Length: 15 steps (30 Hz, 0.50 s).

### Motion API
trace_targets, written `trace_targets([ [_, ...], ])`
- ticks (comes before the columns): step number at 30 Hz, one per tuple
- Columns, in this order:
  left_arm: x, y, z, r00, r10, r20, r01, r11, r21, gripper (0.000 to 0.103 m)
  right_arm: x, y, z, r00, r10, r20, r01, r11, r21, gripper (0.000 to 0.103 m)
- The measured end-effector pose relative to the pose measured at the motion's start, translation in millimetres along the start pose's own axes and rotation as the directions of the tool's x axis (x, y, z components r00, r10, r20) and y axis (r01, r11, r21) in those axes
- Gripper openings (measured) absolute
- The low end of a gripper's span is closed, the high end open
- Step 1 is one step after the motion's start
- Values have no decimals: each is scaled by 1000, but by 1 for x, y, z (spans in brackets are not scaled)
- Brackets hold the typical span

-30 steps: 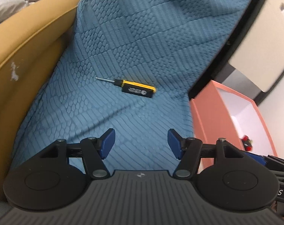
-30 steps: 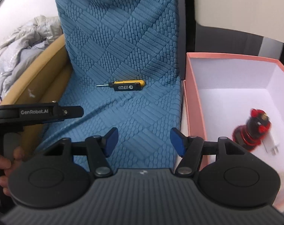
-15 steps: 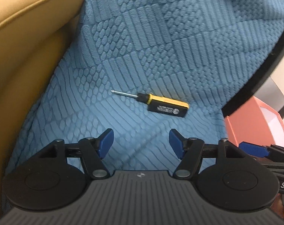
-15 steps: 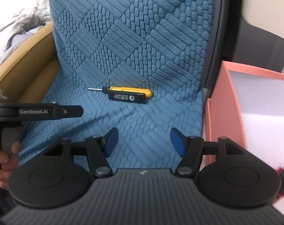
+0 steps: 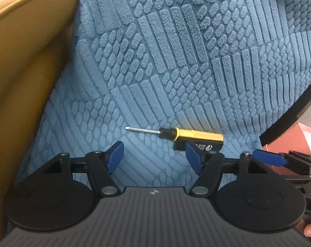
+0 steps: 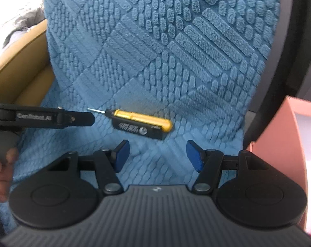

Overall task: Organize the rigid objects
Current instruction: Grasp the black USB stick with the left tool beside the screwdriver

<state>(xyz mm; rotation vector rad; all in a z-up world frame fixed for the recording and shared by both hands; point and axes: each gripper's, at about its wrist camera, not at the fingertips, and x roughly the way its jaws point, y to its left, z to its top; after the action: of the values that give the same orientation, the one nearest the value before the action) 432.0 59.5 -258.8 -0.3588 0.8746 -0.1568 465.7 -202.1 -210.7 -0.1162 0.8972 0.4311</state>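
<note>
A screwdriver (image 5: 188,136) with a yellow and black handle lies flat on the blue textured seat cover (image 5: 176,61), its metal tip pointing left. My left gripper (image 5: 154,156) is open just short of it, and its right pad partly covers the black end of the handle in this view. In the right wrist view the screwdriver (image 6: 141,124) lies just beyond my open right gripper (image 6: 155,154), with nothing between the pads. One finger of my left gripper (image 6: 79,119) reaches in from the left, close to the screwdriver's tip.
A pink box (image 6: 279,144) with a white inside stands to the right of the seat, beyond a black edge (image 6: 279,72). A tan padded armrest (image 5: 21,82) rises on the left. A person's hand (image 6: 1,170) holds the left gripper's handle.
Both grippers have come forward and down toward the screwdriver, which now looks larger and sits just beyond the pads. The pink box has slid mostly out of both views.
</note>
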Motion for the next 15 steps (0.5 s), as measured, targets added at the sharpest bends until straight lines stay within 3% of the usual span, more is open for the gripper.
trace_targets([
  [10, 10, 13, 17, 999, -31, -8, 31, 999, -34, 71, 36, -12, 23, 1000, 9, 5, -8, 993, -119, 63],
  [15, 11, 26, 23, 1000, -26, -11, 26, 998, -61, 71, 48, -10, 25, 996, 84, -24, -87, 987, -132, 63],
])
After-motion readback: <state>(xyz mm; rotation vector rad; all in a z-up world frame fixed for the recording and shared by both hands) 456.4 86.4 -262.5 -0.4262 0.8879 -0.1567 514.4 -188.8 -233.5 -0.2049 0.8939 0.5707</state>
